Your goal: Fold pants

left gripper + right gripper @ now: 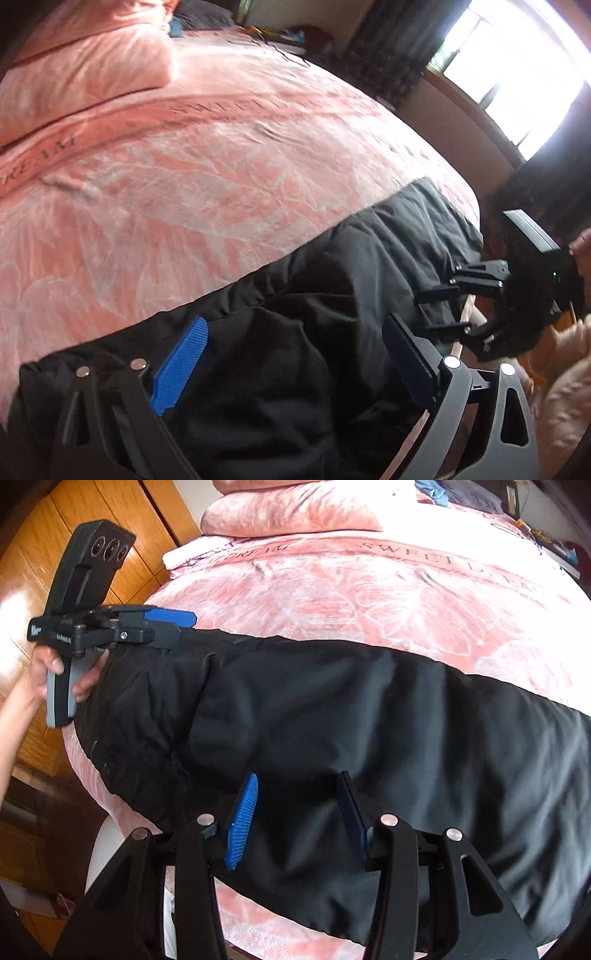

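Where the black pants [369, 716] lay along the near edge of the pink bedspread [369, 587], they looked soft, limp and slightly slick; the waistband seemed the best hold. Both the left gripper [295, 354] and the right gripper [299, 816] hovered over them unclenched, grasping nothing.

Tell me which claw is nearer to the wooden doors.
Left. The left claw is at the end of the pants beside the wooden doors; the right claw is over their middle, farther away.

left wrist: close, down | right wrist: close, down | shared: pants [332, 280], bed [184, 166]
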Demonstrator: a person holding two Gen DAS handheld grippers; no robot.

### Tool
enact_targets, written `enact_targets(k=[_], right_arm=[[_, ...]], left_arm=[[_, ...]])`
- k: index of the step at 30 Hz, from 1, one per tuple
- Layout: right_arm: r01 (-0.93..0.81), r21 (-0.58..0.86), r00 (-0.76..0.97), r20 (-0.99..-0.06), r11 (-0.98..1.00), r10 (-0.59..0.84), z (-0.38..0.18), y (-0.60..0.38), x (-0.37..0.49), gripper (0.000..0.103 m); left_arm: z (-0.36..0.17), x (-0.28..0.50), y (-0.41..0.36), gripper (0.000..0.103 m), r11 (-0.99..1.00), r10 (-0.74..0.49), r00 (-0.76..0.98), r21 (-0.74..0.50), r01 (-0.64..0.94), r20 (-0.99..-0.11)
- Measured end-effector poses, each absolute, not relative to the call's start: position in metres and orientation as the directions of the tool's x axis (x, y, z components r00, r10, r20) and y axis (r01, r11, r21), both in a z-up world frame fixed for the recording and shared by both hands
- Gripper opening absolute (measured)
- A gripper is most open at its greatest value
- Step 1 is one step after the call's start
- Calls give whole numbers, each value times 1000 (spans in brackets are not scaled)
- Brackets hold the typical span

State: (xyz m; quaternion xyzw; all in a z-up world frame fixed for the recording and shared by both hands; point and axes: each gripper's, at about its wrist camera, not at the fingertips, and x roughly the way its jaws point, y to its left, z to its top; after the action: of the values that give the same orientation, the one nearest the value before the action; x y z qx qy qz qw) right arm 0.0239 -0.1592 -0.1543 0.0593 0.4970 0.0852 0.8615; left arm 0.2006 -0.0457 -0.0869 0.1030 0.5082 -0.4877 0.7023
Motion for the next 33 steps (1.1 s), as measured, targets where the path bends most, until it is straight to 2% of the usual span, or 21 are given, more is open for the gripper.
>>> enact_targets(k=[2, 7, 9, 14, 18, 22, 23, 28, 33], right_arm=[[-95, 170, 482, -854, 981, 195, -160, -154, 25, 47], [-99, 173, 472, -859, 980, 199, -166, -151, 29, 53], [-104, 162, 467, -863, 981, 192, -168, -150, 30, 54], [-116, 140, 460, -870, 983, 178, -170, -146, 33, 56], [-109, 161, 451, -871, 981, 193, -172, -147, 36, 61], [-98, 162, 446, -875, 982, 190, -174, -147, 38, 64], [-99, 161, 445, -876, 982, 188, -175, -146, 38, 64], [-100, 172, 443, -874, 980, 199, -175, -148, 38, 66], [-85, 189, 445, -871, 978, 208, -176, -150, 40, 68]], left_arm=[[-94, 215, -43, 94, 483, -535, -48, -351, 802, -844], [-116, 239, -46, 69, 424, -444, -193, -395, 815, -875], [-126, 241, -49, 65, 401, -397, -227, -390, 829, -889], [-126, 257, -48, 64, 411, -376, -227, -381, 828, -899], [-135, 260, -48, 63, 395, -324, -331, -445, 804, -886], [-138, 257, -52, 61, 386, -298, -353, -450, 805, -887], [-138, 256, -53, 59, 384, -287, -341, -434, 815, -895], [-132, 231, -53, 22, 326, -205, -161, -222, 919, -965], [-121, 205, -43, 12, 349, -255, 61, -33, 937, -965]])
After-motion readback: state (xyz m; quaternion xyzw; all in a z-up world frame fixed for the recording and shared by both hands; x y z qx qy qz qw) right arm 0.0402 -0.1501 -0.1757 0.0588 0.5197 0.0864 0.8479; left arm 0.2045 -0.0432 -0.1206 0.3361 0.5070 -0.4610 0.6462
